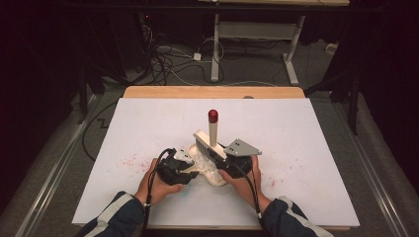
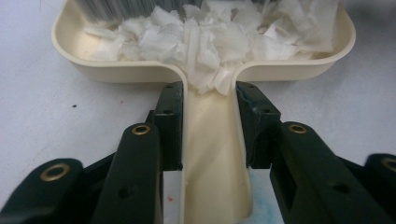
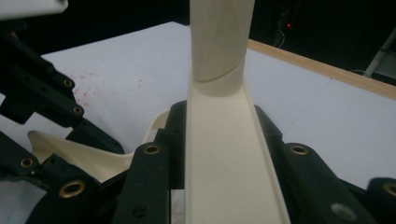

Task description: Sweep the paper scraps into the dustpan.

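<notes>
A cream dustpan [image 1: 213, 174] lies on the white sheet near the table's front. My left gripper [image 1: 184, 167] is shut on its handle [image 2: 212, 154], with the pads pressing both sides. White paper shreds [image 2: 210, 37] fill the pan [image 2: 116, 72], and grey bristles [image 2: 116, 7] touch them at the far edge. My right gripper [image 1: 228, 159] is shut on the cream brush [image 1: 206, 142], whose red-tipped handle [image 1: 213, 116] points up and away. In the right gripper view the brush body [image 3: 224, 140] runs between the jaws, with the left gripper [image 3: 46, 102] and the dustpan [image 3: 70, 151] at the left.
Red specks [image 1: 131, 160] are scattered on the white sheet [image 1: 306, 128] left of the hands, with a few at the right too. The table's wooden far edge [image 1: 212, 91] borders the sheet. Cables and desk legs [image 1: 215, 49] lie on the floor beyond.
</notes>
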The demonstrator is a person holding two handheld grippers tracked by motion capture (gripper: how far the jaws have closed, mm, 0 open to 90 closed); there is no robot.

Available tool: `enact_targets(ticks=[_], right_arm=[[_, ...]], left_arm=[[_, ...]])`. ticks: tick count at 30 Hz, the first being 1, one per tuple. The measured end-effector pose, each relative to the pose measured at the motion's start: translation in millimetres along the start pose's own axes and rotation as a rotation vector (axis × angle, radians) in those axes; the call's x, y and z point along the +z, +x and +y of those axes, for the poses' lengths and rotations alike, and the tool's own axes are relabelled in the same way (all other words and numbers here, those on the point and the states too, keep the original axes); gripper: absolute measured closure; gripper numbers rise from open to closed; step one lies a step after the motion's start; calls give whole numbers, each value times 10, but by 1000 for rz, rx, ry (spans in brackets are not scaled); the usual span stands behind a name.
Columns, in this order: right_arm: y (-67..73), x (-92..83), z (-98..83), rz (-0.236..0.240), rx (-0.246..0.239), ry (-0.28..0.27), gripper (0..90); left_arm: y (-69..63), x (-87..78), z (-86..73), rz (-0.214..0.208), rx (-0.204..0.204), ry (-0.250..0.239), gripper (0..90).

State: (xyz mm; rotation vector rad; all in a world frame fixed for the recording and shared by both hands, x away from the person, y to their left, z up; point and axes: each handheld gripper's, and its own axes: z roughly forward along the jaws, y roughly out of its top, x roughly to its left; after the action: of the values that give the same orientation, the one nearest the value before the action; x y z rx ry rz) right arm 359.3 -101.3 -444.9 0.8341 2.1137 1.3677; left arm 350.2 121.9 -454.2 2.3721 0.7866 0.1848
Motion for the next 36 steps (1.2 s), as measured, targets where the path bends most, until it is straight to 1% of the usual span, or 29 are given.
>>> enact_targets(ticks=[2, 4, 6, 10, 11, 13, 15, 17, 20, 23, 25, 26, 30, 31, 33, 35, 36], right_arm=[[-39, -36, 29, -6, 13, -16, 674], [-87, -68, 57, -1, 28, -30, 673], [-142, -104, 81, -7, 41, -48, 673], [-216, -151, 105, -3, 85, -69, 673], [-239, -170, 112, -4, 96, -81, 673], [-261, -201, 128, -20, 95, -98, 673], [-308, -220, 142, -33, 74, -99, 673], [-368, -218, 126, -48, 86, -99, 674], [-462, -174, 82, -62, 100, -79, 673], [-551, -119, 41, -69, 97, -60, 673], [-609, -84, 9, -59, 127, -50, 673], [-631, -67, -5, -60, 134, -41, 674], [-699, 26, -56, -93, 126, -3, 673], [-716, 49, -72, -106, 125, 15, 673], [-758, 92, -119, -120, 142, 60, 673], [-792, 97, -146, -134, 153, 70, 673], [-804, 94, -139, -140, 150, 76, 673]], left_arm=[[4, 1, -2, 0, 5, 1, 635], [5, 2, -8, 3, 14, 4, 635], [10, 4, -14, 2, 14, 3, 635], [23, 5, -24, 0, 19, 3, 635], [24, 4, -24, 2, 21, 4, 635], [27, -3, -27, 4, 22, 5, 634], [41, -15, -39, 6, 18, 5, 635], [67, -32, -56, 4, 12, 4, 635], [101, -44, -73, 0, 0, 4, 635], [117, -51, -83, 1, 1, 8, 635], [135, -50, -87, 2, -1, 11, 635], [140, -48, -88, 3, -3, 11, 634], [151, -48, -94, 7, -2, 18, 634], [152, -47, -98, 7, -3, 20, 634], [156, -44, -104, 7, -2, 23, 634], [157, -38, -106, 7, -1, 28, 634], [156, -35, -106, 8, 1, 29, 634]])
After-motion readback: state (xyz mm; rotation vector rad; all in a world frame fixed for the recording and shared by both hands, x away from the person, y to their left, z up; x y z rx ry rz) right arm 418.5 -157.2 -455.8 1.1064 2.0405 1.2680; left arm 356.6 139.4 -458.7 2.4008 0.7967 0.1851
